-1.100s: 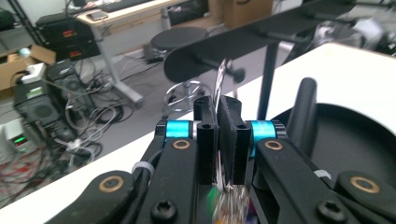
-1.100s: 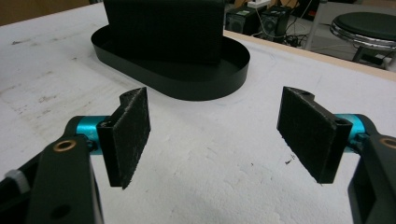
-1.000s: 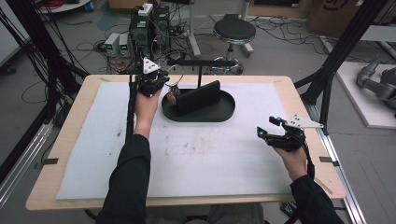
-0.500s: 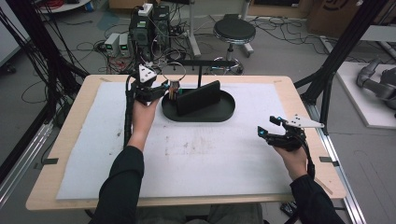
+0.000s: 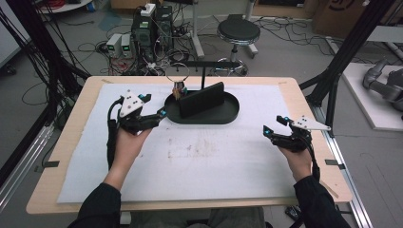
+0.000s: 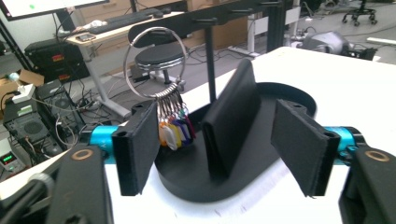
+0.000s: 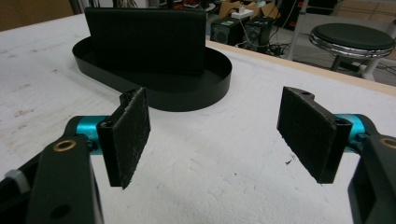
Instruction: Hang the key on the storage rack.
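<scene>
Left gripper [image 5: 151, 115] held over the white mat [image 5: 204, 156] just left of the black oval tray [image 5: 228, 114], jaws apart with nothing between them. Right gripper [image 5: 275, 127] held low near the mat's right edge, well apart from the tray, jaws likewise spread and empty. Left gripper view: large steel key ring [image 6: 155, 60] carrying a bunch of coloured key tags [image 6: 173, 130], apparently hung from the black stand bar [image 6: 224, 14], though the hook itself is unclear. High view: ring [image 5: 178, 73] seen as a small loop above the tray's left end. Upright black slab [image 7: 145, 39] standing in the tray. Both forearms reaching forward, hands gripping from beneath.
</scene>
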`<state>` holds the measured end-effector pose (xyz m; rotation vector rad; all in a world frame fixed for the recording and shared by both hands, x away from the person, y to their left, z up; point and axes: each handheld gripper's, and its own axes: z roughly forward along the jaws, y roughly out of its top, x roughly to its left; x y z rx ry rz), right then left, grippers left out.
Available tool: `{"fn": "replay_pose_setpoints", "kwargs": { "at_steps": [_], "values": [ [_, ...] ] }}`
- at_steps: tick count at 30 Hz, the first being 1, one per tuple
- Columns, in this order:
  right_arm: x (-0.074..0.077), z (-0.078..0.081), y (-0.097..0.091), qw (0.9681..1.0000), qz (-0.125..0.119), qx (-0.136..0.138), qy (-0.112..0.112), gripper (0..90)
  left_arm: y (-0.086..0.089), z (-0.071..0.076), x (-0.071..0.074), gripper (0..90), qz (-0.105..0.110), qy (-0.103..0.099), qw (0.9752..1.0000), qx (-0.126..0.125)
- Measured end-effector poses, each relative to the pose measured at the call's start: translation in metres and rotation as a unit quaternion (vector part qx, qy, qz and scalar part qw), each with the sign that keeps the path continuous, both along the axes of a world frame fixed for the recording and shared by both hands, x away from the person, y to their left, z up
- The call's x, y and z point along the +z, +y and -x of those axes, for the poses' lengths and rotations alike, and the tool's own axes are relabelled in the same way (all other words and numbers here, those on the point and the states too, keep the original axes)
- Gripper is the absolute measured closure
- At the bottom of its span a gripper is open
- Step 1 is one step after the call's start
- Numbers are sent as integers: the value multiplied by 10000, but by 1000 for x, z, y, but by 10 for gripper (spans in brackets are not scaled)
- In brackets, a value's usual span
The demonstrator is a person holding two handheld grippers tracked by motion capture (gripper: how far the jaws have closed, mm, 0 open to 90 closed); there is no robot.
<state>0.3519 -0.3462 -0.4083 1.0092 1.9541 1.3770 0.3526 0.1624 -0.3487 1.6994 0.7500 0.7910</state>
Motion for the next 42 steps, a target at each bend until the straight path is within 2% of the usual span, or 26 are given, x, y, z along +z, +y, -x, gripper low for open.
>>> {"fn": "replay_pose_setpoints", "kwargs": {
  "at_steps": [4,8,10,14,16,30,42],
  "values": [
    [1,0,1,10000,25,-55,16,259,8,17,-8,284,-69,81,9999,-45],
    [1,1,2,9999,70,-116,55,259,16,30,-22,269,-153,157,9998,-42],
    [1,1,2,9998,75,-146,70,259,22,33,-31,255,-171,192,9997,9],
    [1,1,0,9998,68,-182,83,259,35,37,-49,244,-57,280,9994,213],
    [1,1,-1,9997,68,-195,107,259,39,37,-53,244,-15,334,9991,274],
    [0,3,-10,9994,87,-311,128,256,51,37,-59,244,-48,325,9981,519],
    [0,3,-12,9992,112,-338,168,253,49,34,-61,244,-99,366,9979,517]
  ]
}}
